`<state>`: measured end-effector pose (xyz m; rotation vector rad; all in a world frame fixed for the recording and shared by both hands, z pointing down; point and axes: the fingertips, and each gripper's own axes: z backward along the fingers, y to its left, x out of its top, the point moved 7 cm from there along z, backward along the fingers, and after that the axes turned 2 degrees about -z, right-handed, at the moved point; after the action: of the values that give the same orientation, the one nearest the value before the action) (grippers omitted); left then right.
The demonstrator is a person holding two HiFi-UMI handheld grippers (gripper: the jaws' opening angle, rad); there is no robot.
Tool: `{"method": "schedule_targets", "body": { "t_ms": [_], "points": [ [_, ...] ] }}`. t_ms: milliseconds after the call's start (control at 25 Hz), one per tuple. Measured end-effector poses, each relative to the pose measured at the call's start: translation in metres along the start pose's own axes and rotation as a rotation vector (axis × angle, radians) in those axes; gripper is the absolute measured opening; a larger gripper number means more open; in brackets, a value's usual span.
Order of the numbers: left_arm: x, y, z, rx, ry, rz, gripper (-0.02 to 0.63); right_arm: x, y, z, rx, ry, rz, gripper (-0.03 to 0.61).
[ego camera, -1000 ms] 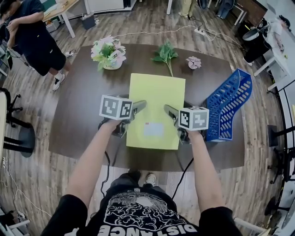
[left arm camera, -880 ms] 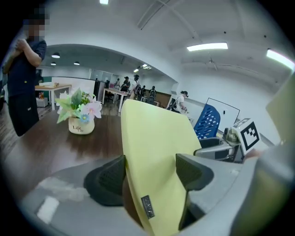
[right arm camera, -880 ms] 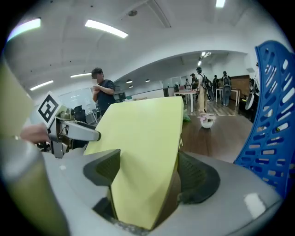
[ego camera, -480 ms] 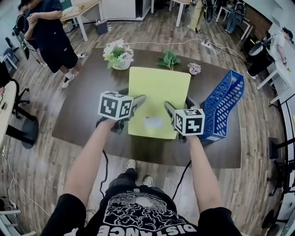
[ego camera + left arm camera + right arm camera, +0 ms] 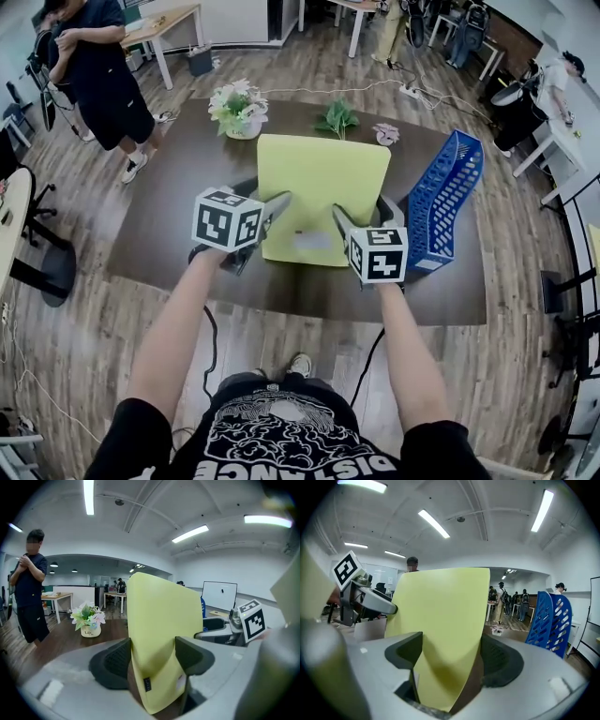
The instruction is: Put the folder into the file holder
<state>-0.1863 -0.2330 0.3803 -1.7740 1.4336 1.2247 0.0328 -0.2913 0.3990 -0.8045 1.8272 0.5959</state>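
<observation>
Pinching the yellow folder (image 5: 323,183) at its near corners: left hand-held gripper (image 5: 152,654), jaws just closing onto it, and right hand-held gripper (image 5: 451,654). Held tilted over the desk (image 5: 169,220), left of the blue file holder (image 5: 441,202). Sheet's bowing between pads shown only in gripper views.

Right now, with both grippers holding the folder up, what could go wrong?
1. The folder bows between the jaws of the left gripper, which have just been closing on it, and those of the right gripper. Held only near its near edge, it may sag or slip.
2. Its floppy far edge could catch the rim of the file holder and push it.
</observation>
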Motion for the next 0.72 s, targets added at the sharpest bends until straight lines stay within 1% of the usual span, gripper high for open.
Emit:
{"method": "schedule_targets", "body": {
  "t_ms": [400,720],
  "points": [
    [-0.013,-0.01,0.033,-0.076,-0.04,-0.052,0.301,-0.014,0.034,0.041,-0.12,-0.046,0.012,0.388],
    [-0.022,-0.016,0.055,-0.109,-0.036,-0.098,0.301,-0.022,0.058,0.065,-0.182,-0.028,-0.002,0.388]
  ]
}}
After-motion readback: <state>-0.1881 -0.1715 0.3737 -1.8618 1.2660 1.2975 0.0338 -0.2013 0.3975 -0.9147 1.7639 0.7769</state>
